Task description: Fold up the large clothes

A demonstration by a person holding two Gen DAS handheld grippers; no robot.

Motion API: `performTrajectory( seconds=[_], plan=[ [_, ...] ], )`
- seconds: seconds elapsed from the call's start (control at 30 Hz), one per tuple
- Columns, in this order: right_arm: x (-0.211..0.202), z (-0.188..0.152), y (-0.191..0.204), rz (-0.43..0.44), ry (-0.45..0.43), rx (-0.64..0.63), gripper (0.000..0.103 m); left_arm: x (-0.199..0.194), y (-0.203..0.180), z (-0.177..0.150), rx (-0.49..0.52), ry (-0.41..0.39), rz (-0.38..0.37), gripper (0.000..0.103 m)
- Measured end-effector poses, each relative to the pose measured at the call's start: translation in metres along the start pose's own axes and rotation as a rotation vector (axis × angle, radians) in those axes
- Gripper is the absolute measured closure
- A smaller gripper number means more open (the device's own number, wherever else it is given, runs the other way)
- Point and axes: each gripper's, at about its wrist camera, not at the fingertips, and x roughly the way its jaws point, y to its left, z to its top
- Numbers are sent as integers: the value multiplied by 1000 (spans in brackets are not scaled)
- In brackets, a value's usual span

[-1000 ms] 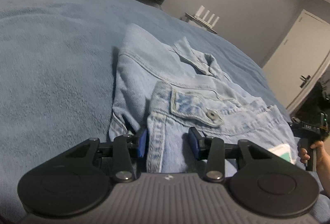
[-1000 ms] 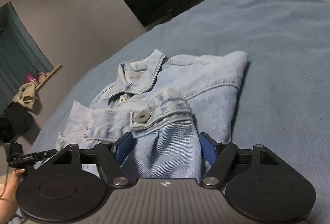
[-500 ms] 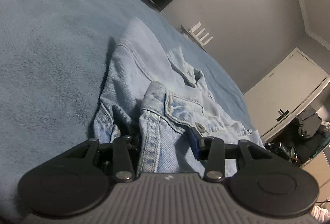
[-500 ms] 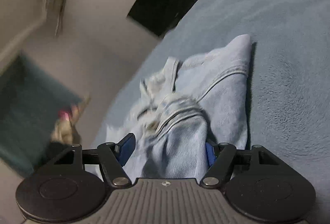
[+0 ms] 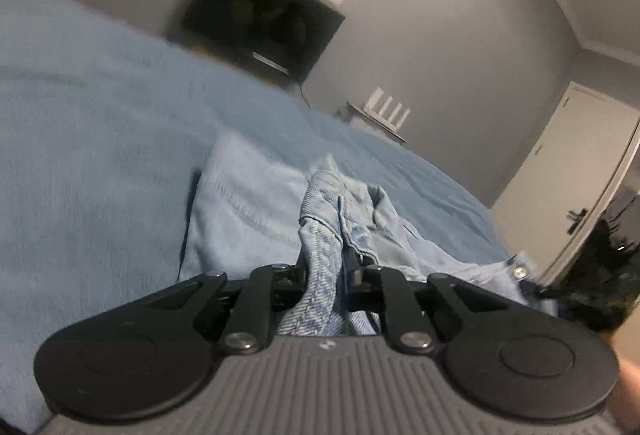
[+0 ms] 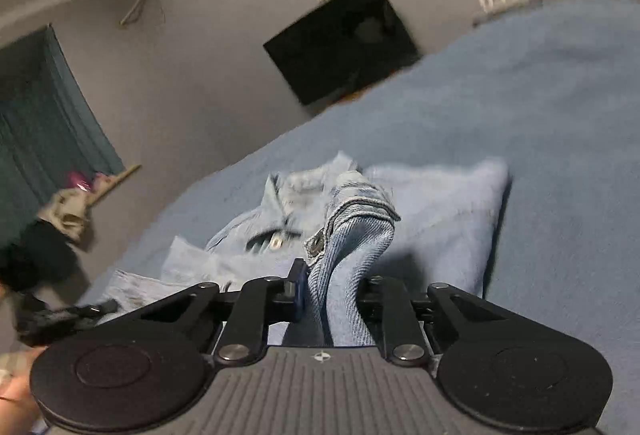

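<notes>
On the blue blanket [image 5: 100,155], the left gripper [image 5: 326,275] and right gripper [image 6: 334,287] each pinch the denim jacket [image 6: 432,219].

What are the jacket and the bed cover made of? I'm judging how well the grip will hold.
The jacket looks like light-wash denim: diagonal twill weave, stitched seams, metal buttons. The bed cover looks like soft blue fleece or terry, matte and fuzzy, though blur leaves that open.
</notes>
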Motion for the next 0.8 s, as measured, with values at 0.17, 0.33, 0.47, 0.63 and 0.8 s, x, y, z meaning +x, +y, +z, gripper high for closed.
performTrajectory(
  seconds=[0.17,0.33,0.47,0.63,0.8],
  plan=[
    [1,27,32,-108,-95,-97,85,22,-7,23,50,-28,72,94],
    [44,54,26,-220,-102,-78,85,73,-12,55,55,-34,163,94],
    [101,60,18,-324,-71,-39,81,125,-12,61,155,62,282,94],
    [160,39,-1,-520,110,-46,49,161,-10,38,293,165,391,84],
    [129,38,-5,-461,-27,40,44,138,-9,44,187,100,368,55]
  ],
)
